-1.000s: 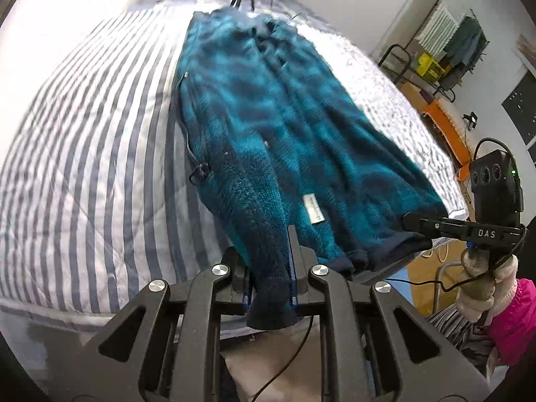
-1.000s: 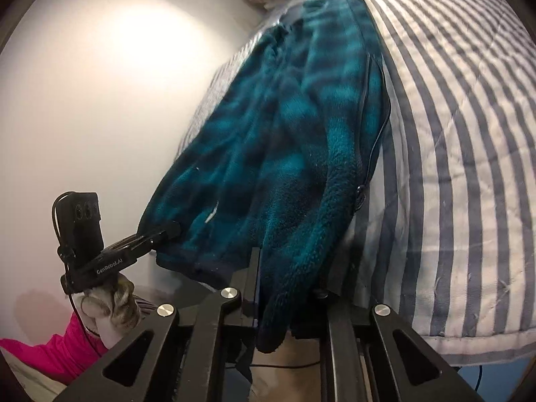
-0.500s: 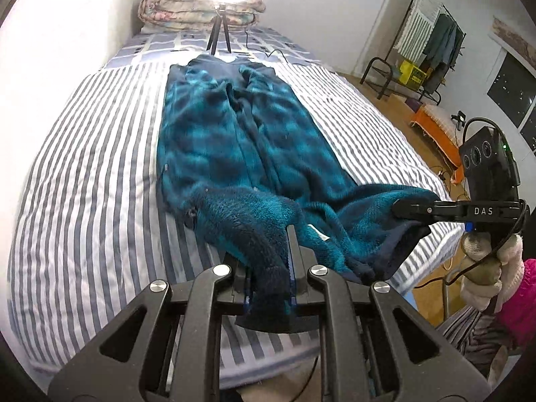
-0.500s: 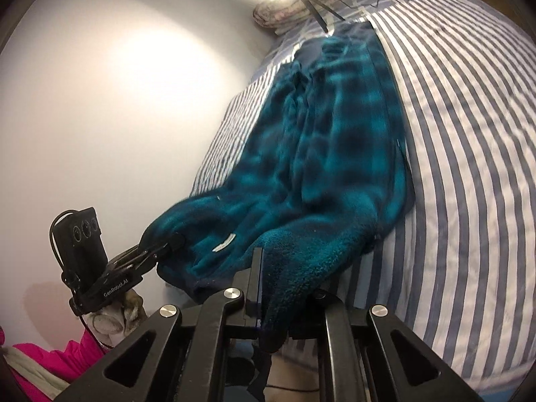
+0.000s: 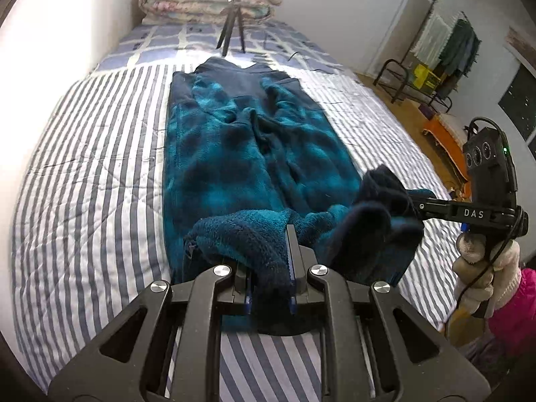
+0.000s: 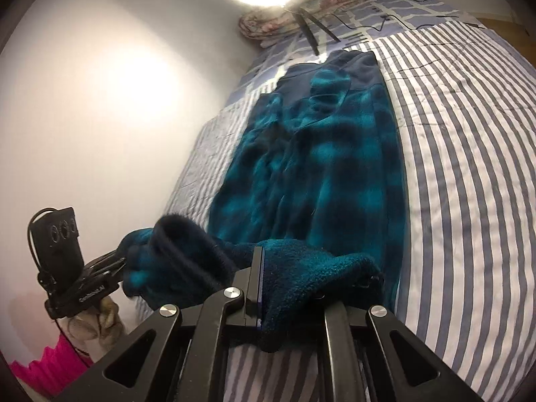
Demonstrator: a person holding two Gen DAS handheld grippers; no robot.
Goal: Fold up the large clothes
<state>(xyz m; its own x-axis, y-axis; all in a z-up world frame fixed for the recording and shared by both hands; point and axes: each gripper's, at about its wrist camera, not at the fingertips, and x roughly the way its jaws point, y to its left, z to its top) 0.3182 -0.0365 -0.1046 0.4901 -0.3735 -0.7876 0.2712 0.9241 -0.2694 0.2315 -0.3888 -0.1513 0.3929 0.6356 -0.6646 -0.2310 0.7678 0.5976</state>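
A teal and navy plaid fleece garment [image 5: 241,154] lies lengthwise on the striped bed [image 5: 87,174]; it also shows in the right wrist view [image 6: 318,167]. My left gripper [image 5: 268,268] is shut on the near hem's left corner, lifted above the bed. My right gripper [image 6: 288,288] is shut on the hem's other corner. The right gripper also shows in the left wrist view [image 5: 415,204], holding bunched dark fabric. The left gripper shows in the right wrist view [image 6: 124,264], holding fabric too. The near hem curls over the body of the garment.
A black tripod [image 5: 231,33] stands at the head of the bed under a bright lamp, before a rolled floral quilt [image 5: 201,3]. A white wall [image 6: 100,100] runs along the bed's left side. A clothes rack [image 5: 435,60] and an orange bench [image 5: 445,147] stand on the floor at right.
Both grippers have lifted the hem and carried it forward over the bed. The garment, earlier hanging off the bed's foot, now lies flat with its near end folding over.
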